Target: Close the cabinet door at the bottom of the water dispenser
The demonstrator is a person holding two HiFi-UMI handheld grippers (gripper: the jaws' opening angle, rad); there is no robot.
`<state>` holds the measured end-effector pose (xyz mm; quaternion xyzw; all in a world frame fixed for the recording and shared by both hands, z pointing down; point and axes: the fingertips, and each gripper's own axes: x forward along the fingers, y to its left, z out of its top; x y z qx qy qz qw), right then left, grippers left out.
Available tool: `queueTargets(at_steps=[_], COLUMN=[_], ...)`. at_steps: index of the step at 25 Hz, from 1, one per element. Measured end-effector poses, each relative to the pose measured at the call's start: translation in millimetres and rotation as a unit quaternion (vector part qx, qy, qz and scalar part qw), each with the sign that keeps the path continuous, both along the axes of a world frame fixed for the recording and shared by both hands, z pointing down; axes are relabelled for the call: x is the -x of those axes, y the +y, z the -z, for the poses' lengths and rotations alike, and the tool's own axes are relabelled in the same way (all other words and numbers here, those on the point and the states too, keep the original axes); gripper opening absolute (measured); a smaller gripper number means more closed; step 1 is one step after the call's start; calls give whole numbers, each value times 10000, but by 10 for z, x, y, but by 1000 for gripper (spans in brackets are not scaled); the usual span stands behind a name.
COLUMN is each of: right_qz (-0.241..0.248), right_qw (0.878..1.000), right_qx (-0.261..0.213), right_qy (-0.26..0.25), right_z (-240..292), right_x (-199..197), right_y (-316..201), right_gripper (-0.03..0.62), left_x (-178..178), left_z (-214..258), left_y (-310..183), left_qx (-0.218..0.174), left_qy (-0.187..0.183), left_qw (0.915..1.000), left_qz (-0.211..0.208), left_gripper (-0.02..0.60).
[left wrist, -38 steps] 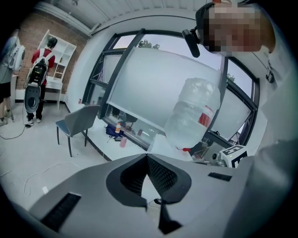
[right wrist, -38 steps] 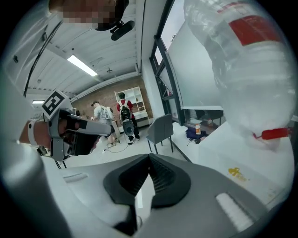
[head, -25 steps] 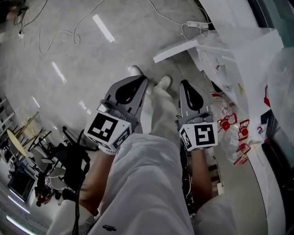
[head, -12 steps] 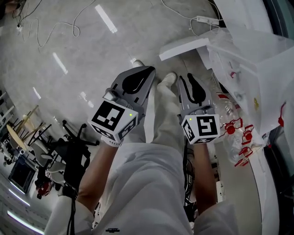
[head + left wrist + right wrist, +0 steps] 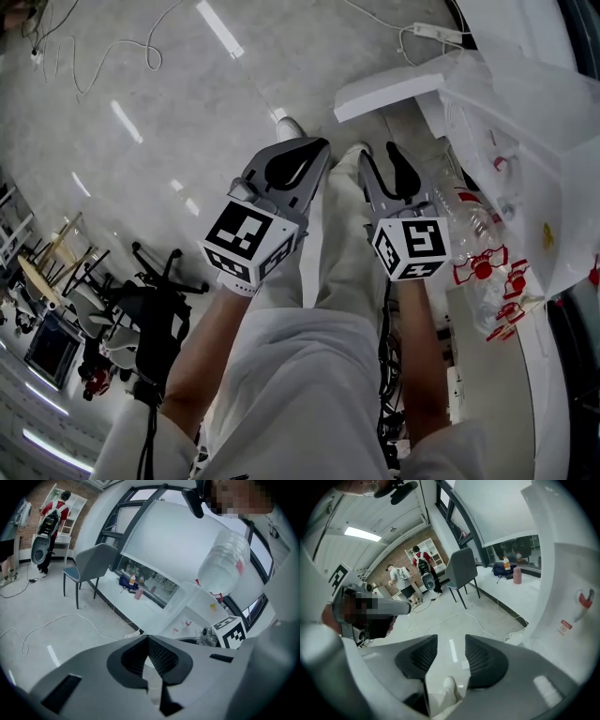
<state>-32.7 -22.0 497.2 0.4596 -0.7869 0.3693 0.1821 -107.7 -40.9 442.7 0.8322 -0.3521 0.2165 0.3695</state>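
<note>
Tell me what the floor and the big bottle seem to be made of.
The floor looks like polished stone or concrete: grey, speckled, mirroring the ceiling lights. The big bottle seems to be clear plastic: see-through walls with soft glints.

Steeply overhead; floor (image 5: 141, 94) in all views

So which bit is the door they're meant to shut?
Look right in the head view to the white water dispenser. At its foot a flat white door juts out over the grey floor. It is the only panel standing open.
</note>
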Motion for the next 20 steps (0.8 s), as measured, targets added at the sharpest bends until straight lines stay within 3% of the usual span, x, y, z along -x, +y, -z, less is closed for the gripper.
queueTargets(at_steps=[20], right_qz=[252], right_qw=[9939], right_qx=[921], right_qy=[542], right_z=[-1430], right_x=[428], right_y=[5], right_gripper=[210], left_x=[233], left_z=[-831], left_y=[5], left_qx=[531], left_qy=[-123], left_qw=[9977], left_qz=[-407], left_gripper=[6])
